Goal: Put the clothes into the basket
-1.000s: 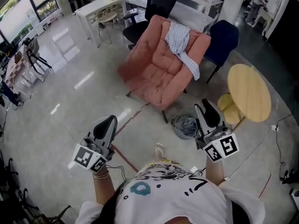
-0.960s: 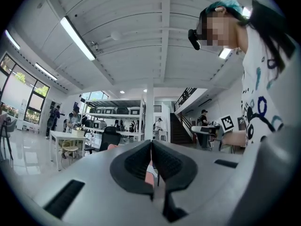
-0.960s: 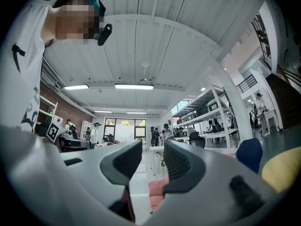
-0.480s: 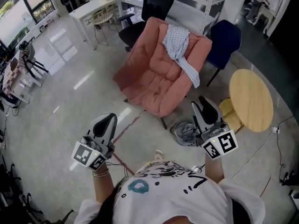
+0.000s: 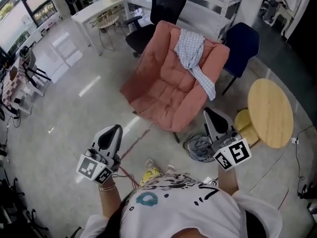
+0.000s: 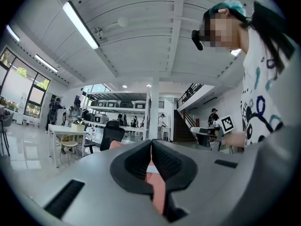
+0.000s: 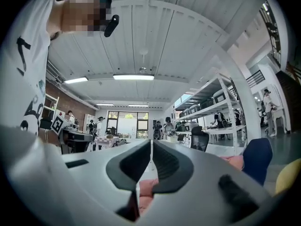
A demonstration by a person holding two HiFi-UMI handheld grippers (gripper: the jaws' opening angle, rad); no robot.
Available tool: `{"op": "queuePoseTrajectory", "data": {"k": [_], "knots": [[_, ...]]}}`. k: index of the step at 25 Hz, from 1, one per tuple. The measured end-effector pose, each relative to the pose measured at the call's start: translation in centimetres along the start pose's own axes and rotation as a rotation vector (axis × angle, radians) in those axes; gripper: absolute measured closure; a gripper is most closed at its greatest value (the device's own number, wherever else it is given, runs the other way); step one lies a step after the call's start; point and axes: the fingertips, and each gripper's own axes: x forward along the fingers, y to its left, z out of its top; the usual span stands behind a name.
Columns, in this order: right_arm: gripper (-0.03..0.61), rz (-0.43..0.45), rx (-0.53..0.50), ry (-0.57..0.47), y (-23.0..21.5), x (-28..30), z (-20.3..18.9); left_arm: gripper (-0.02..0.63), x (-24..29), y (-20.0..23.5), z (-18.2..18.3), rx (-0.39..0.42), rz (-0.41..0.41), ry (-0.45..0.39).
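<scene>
Both left tongs [image 5: 115,130] and right tongs [image 5: 210,115] are closed and empty, while a checked shirt [image 5: 190,48] drapes the armchair [image 5: 158,88] at twelve o'clock.

A camera on the person's head looks steeply down, taking in the floor [image 5: 69,123], a pink armchair [image 5: 171,90] just ahead, and both the left gripper [image 5: 114,128] and the right gripper [image 5: 210,114] from above. The left gripper view and right gripper view each sit close behind their own jaws, facing level beneath the ceiling [image 6: 155,32]. All three views share the armchair.
</scene>
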Motion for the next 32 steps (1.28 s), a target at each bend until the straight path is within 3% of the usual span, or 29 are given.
{"op": "queuePoseTrajectory", "data": {"k": [7, 13, 20, 32], "knots": [[0.545, -0.013, 0.006, -0.004, -0.9, 5.8, 0.5, 0.597, 3.6, 5.7, 0.4, -0.009, -0.049, 0.029], [0.545, -0.074, 0.023, -0.014, -1.2, 10.3, 1.0, 0.597, 7.3, 10.5, 2.5, 0.001, -0.142, 0.02], [0.545, -0.154, 0.029, -0.012, -0.9, 14.3, 0.5, 0.597, 10.2, 14.2, 2.5, 0.006, -0.257, 0.028], [0.545, -0.285, 0.012, -0.02, -1.4, 18.1, -0.7, 0.597, 12.7, 19.0, 1.5, -0.012, -0.38, 0.026]]}}
